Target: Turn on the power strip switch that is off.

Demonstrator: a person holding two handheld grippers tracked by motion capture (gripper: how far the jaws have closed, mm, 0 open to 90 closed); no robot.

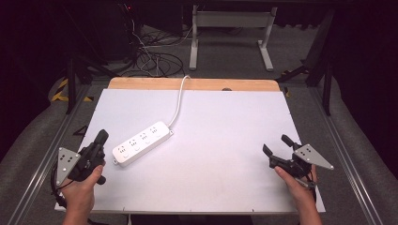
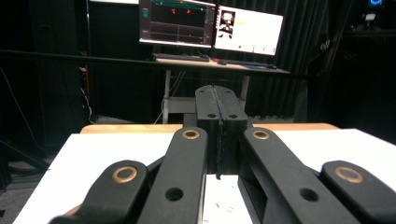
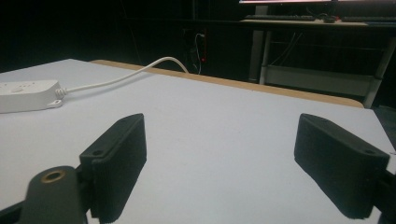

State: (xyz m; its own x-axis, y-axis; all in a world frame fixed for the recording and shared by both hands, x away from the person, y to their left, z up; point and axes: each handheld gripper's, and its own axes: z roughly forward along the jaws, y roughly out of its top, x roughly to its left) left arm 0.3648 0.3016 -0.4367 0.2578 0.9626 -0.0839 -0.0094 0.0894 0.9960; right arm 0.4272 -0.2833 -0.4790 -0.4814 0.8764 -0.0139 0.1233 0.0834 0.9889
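Overhead: white power strip (image 1: 141, 143) on desk (image 1: 220, 154), near left gripper (image 1: 100, 138). Left gripper view: monitors (image 2: 211, 25) beyond; fingers (image 2: 209, 126) pressed together, empty. Right gripper (image 1: 275, 144) fingers (image 3: 119, 163) spread wide, empty.

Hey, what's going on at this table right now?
A person sits at a white table with a claw tool in each hand. The left claw is shut and empty, resting close to the near end of a white power strip without touching it. The right claw is open, hovering over bare table at the far side from the strip. The strip's cord runs off the back edge. Nothing is being gripped yet.
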